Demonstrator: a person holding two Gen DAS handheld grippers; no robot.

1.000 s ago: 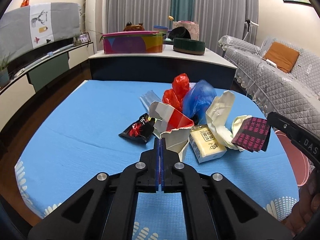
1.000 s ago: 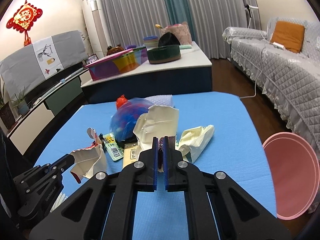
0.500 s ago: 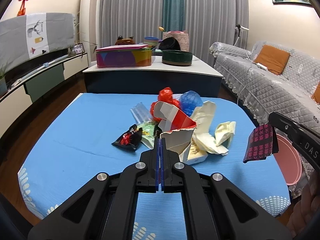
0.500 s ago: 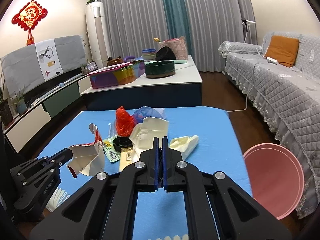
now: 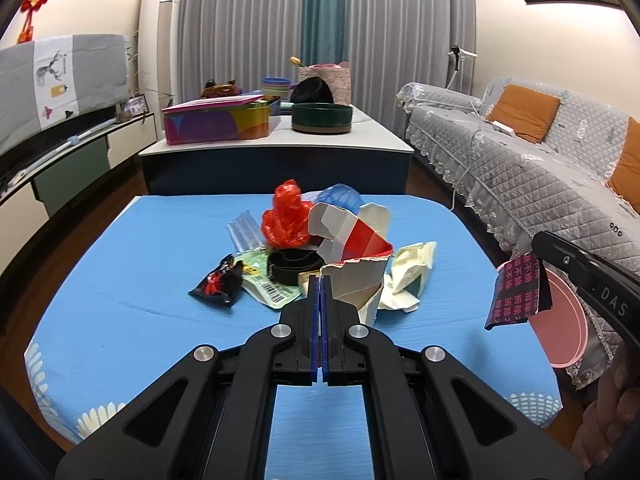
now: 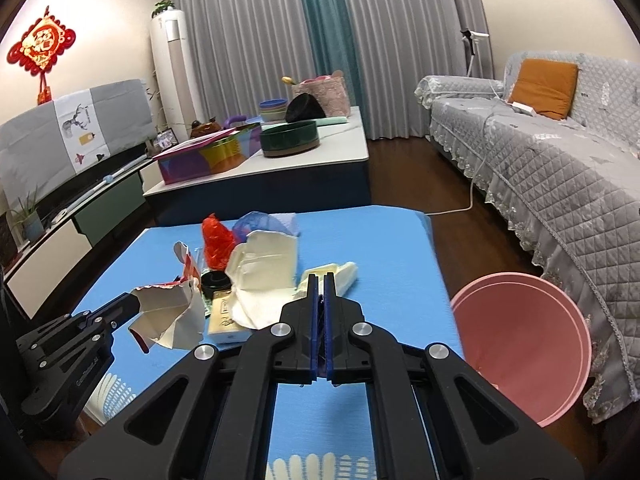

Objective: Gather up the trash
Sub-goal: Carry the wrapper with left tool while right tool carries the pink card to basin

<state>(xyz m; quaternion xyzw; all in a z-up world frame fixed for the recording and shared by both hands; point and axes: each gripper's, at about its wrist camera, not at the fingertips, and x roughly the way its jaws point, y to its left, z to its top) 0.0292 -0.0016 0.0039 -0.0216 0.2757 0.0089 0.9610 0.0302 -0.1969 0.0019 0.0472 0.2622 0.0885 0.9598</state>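
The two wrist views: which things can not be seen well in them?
- Right wrist: the right tongs hide the dark wrapper they grip; only a sliver shows.
- Left wrist: the torn carton covers the pile behind it.
- Left wrist: the pink bin is half behind the right tongs.
- Both: wrapper print is too small to read.

Left gripper [image 5: 320, 280] fingers closed on torn red-and-white carton [image 5: 352, 268], trash pile mid-desk [image 5: 120, 280], right gripper [image 5: 536, 258] pinching dark wrapper [image 5: 516, 294] past right edge, above pink bin [image 5: 564, 320]
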